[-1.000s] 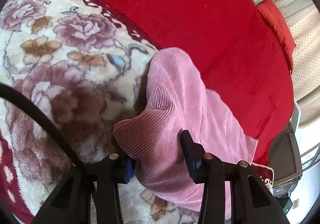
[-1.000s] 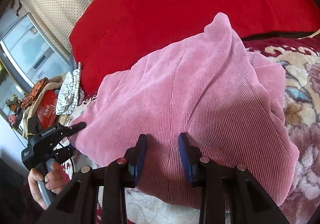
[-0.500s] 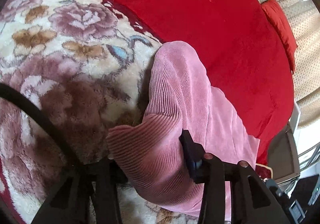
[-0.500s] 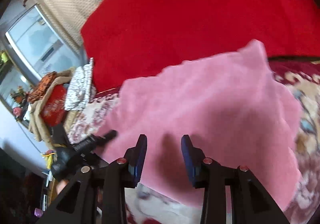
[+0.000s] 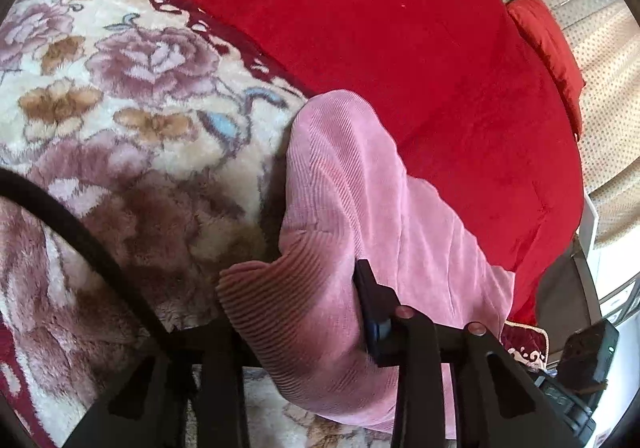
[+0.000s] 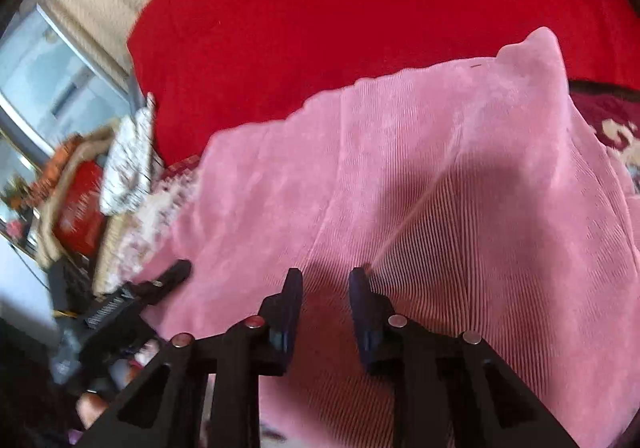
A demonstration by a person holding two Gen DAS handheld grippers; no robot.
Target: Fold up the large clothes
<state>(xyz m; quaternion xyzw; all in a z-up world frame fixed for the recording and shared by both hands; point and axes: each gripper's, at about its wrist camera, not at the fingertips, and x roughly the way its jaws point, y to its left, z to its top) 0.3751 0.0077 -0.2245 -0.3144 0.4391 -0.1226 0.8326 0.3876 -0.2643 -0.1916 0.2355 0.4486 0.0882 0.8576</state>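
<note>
A wide red blanket (image 5: 400,48) covers the far part of a bed, and a plush floral blanket (image 5: 120,128) in cream, mauve and brown covers the near part; the two meet along a dark red patterned border. Lying across that border is the thing to be folded, a large pink ribbed garment (image 5: 360,208), partly on the red cover and partly on the floral one. It looks already doubled over, with a thick rounded fold bulging towards the left camera, which suggests the folding is under way but not finished. The left gripper (image 5: 296,312) has that bunched fold between its fingers; only one dark finger (image 5: 372,308) shows, because cloth hides the other, so it appears to be gripping the garment, though how tightly cannot be told. Holding the edge there would let the person carry the fold across. In the blurred right view, the right gripper (image 6: 324,300) hovers just above the garment's flat middle, its fingers parted with nothing between them, seemingly ready to pin or smooth the cloth. To the left, at the bed's edge, sit a black-and-white patterned cloth (image 6: 128,164) and a window (image 6: 48,88) beyond cream curtains.
</note>
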